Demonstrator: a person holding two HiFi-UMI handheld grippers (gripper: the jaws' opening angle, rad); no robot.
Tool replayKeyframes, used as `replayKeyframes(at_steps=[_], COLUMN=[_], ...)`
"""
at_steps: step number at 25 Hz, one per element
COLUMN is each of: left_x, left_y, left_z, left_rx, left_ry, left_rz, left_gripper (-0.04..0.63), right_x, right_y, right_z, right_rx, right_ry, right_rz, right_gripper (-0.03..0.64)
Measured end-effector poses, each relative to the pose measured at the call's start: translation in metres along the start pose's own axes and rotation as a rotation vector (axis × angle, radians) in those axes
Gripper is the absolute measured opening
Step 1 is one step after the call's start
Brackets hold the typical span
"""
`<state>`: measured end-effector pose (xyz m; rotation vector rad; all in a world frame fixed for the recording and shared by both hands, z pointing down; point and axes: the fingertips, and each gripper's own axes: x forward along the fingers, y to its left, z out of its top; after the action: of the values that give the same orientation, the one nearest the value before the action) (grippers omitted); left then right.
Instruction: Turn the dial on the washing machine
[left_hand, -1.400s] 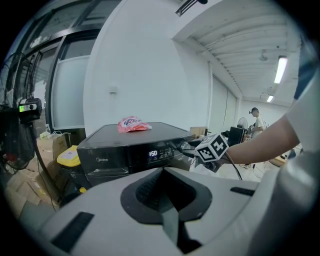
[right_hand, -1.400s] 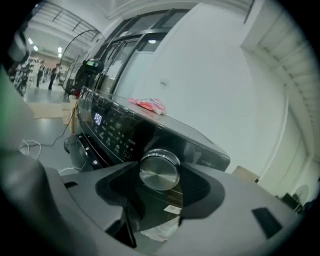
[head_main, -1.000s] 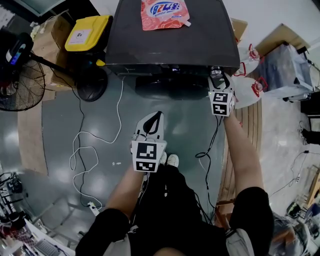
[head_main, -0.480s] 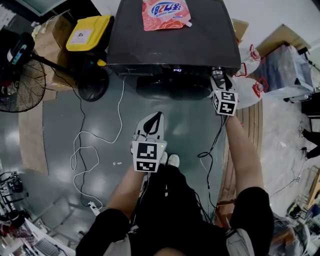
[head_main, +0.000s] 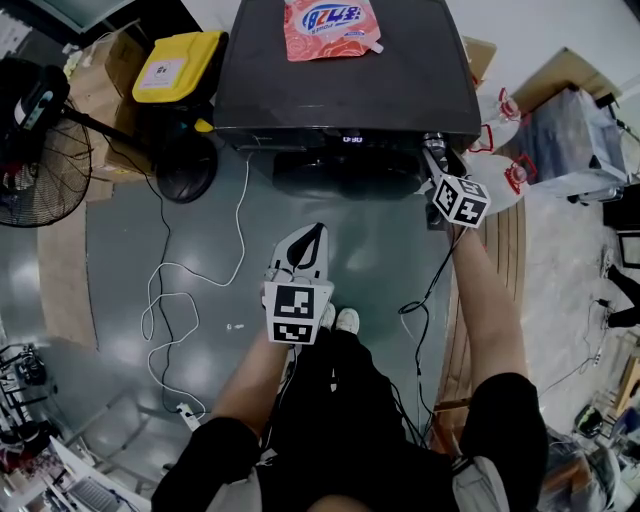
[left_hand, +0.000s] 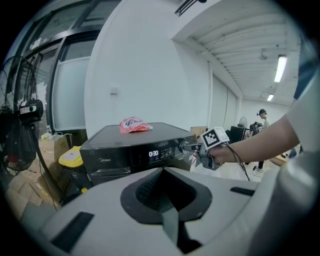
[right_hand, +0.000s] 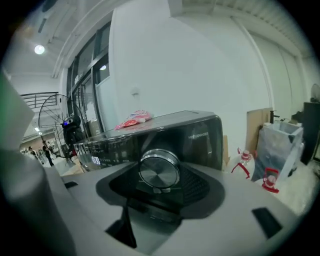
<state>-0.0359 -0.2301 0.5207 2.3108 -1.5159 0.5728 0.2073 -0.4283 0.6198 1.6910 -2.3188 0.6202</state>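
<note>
Pinching the dial (right_hand: 159, 169) with the right tool (head_main: 438, 160), jaws sitting on either side of its metal rim. Dial is sitting at the right end of the washing machine (head_main: 345, 70) front panel. Marker cube is showing tilted in the head view, so I'm reading this as mid-twist.

Doing it well:
- rolling the wrist about the dial's own axis
- holding the squeeze steady and not pushing sideways, since the jaws could be slipping off the polished face
- watching the display (left_hand: 153, 154) for the programme change and stopping on the detent

Left tool (head_main: 312, 235) is hanging well apart over the floor, jaws pressed together, nothing in them.

Counting: one washing machine, one dial, one display, one detergent pouch (head_main: 330, 25) lying on top, two tools, one yellow-lidded bin (head_main: 178, 65), one fan (head_main: 40, 170).
</note>
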Motion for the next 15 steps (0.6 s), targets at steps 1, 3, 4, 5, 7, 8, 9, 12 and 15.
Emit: replayKeyframes(at_steps=[1,3,4,5,7,8,9,12,15], left_x=[0.0003,0.0007,0.0008,0.0009,0.0009,0.0007,0.0006,0.0011,0.0025], left_y=[-0.0002,-0.0002,0.0000,0.0001,-0.0006,-0.0013,-0.0018,-0.0029,-0.0038], left_z=[-0.0005,-0.0009,-0.0008,-0.0005,0.0002,0.0008,0.0015,0.0032,0.0031], left_rx=[0.000,0.002,0.002,0.003,0.003,0.003,0.004,0.008,0.008], left_ry=[0.000,0.000,0.000,-0.001,-0.002,-0.002,-0.003,-0.002,-0.002], left_rz=[-0.001,-0.001,0.000,0.000,-0.001,-0.002,-0.003,-0.004,-0.003], left_gripper=[0.009,0.009,0.009,0.009,0.009,0.009,0.009,0.009,0.009], right_x=[-0.0001,0.0003,0.0007,0.0009,0.0004,-0.0001,-0.0005,-0.0006,0.0001], right_y=[-0.0002,-0.0004,-0.0002,0.0001,0.0000,-0.0002,-0.0003,-0.0011,-0.0030], right_z=[-0.0002,-0.0004,-0.0003,-0.0002,-0.0001,0.0000,0.0003,0.0007,-0.0002], right_rx=[0.006,0.006,0.005,0.005,0.008,0.013,0.021,0.046,0.100], right_ry=[-0.003,-0.007,-0.009,-0.011,-0.013,-0.014,-0.016,-0.021,-0.029], right_rz=[0.001,0.002,0.002,0.002,0.001,0.000,0.001,0.002,0.012], right_gripper=[0.261,0.261,0.261,0.261,0.261,0.261,0.261,0.261,0.262])
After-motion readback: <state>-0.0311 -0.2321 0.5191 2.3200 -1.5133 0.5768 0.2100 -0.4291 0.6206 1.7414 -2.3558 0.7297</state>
